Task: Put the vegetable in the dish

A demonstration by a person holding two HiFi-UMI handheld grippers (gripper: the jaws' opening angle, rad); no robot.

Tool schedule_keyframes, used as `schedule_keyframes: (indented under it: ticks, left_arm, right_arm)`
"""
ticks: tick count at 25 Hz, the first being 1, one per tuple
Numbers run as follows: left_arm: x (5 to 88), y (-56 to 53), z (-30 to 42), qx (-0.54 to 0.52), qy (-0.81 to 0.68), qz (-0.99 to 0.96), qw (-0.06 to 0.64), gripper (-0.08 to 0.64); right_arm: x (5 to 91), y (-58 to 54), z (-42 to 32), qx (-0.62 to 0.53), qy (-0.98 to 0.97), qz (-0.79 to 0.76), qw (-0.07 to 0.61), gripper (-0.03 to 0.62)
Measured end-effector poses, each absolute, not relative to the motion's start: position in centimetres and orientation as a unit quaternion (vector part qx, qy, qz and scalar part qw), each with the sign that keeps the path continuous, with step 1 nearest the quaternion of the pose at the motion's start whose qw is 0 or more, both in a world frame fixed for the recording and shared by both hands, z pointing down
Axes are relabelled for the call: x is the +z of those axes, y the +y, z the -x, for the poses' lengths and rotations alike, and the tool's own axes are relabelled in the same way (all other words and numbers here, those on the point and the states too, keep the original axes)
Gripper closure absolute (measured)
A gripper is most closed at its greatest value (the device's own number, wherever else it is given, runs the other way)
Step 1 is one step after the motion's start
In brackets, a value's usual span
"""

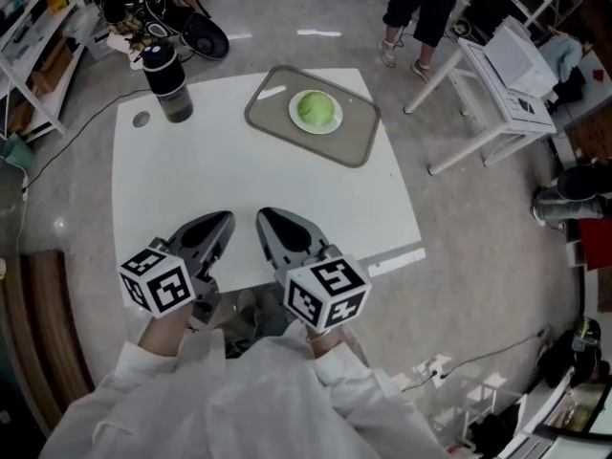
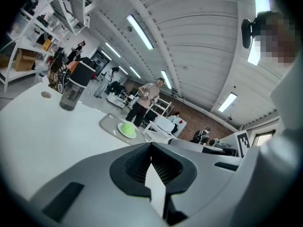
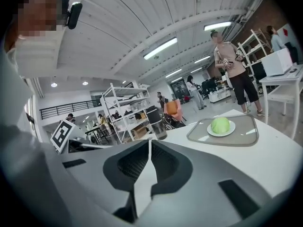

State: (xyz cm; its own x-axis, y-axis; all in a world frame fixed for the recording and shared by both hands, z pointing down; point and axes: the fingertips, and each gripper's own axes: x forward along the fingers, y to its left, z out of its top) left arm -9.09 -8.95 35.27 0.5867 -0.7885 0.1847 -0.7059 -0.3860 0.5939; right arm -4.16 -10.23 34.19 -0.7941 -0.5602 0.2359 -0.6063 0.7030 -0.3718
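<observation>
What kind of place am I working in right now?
Probably a lab or workshop hall, not a home kitchen: tall white metal shelving racks loaded with boxes, a bare polished grey concrete floor, and a white metal-framed side table carrying equipment.

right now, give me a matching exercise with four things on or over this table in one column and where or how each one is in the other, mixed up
Things:
1. vegetable
2. dish
3. bottle
4. right gripper

Places or states:
a. jaws together, nothing between them
b. sits on the grey tray
c. lies in the white dish
d. stands upright near the table's far left corner

Pairs: 1-c, 2-b, 3-d, 4-a
</observation>
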Motion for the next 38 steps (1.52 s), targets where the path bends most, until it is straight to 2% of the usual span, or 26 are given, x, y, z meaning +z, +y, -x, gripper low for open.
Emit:
schedule_keyframes:
  ticks: [13,27,38]
  left_arm:
    - [35.3,-9.9,7.6,-0.050,-0.476,-0.816,0.323,0.552]
    - [37.2,-8.7,6.9,-0.014,-0.496,-0.799,0.339,0.552]
    - [38.5,-8.2,6.5,-0.001,-0.497,-0.799,0.339,0.552]
  right_arm:
    - [35.4,-10.0,4.2,0.236,-0.935,-0.245,0.096,0.574]
    - [36.3,-8.3,4.1,0.185,-0.951,-0.179,0.171,0.580]
    - [37.6,-7.7,3.8,0.183,-0.952,-0.167,0.181,0.580]
